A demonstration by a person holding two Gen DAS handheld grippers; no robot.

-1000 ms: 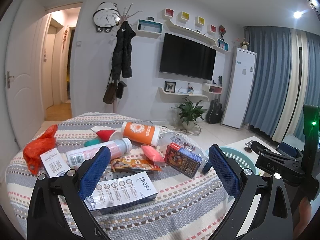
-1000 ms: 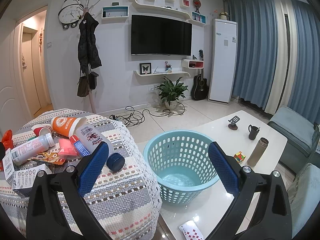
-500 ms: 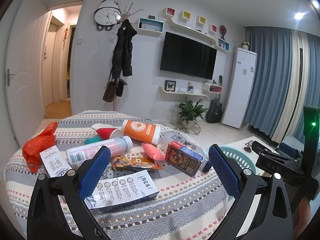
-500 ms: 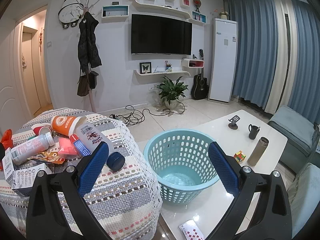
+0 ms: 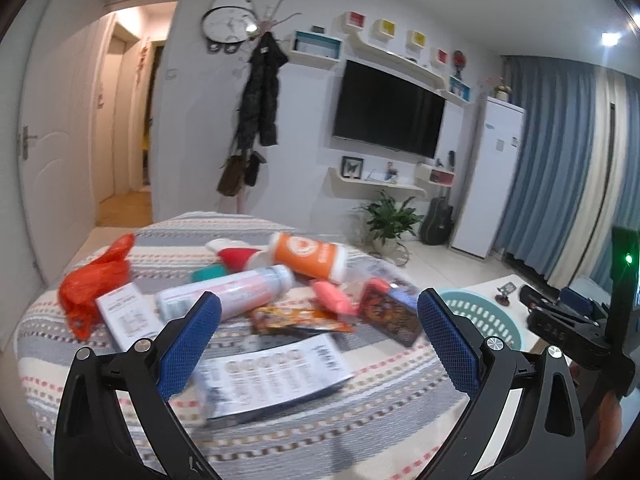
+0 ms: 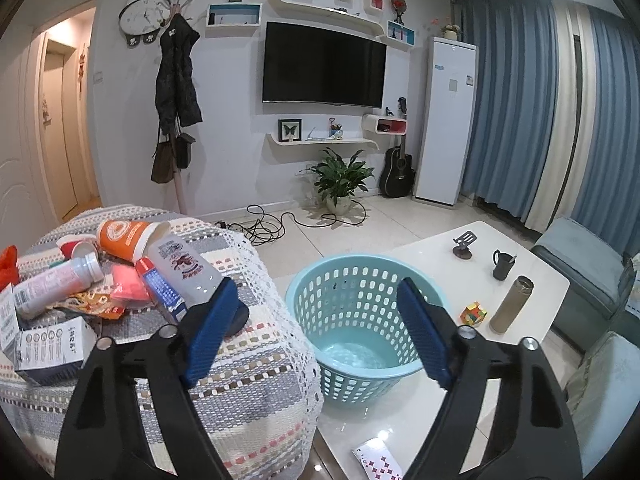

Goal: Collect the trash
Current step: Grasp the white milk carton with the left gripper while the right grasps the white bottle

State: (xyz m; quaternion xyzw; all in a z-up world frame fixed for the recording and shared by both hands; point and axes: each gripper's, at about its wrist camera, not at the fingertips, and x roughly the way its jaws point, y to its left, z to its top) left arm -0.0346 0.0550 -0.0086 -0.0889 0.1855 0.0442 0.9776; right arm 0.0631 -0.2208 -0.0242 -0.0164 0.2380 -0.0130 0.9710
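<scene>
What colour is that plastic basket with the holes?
Light turquoise blue; the basket shows best in the right wrist view.

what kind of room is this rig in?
Almost certainly a home living room: wall-mounted TV, guitar leaning by a potted plant, coats on a rack.

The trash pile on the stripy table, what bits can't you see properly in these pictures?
- White box, left wrist view: print smeared by motion blur.
- Dark round lid, right wrist view: partly behind a blue gripper finger.
- Orange bag, right wrist view: cut off by the edge.
</scene>
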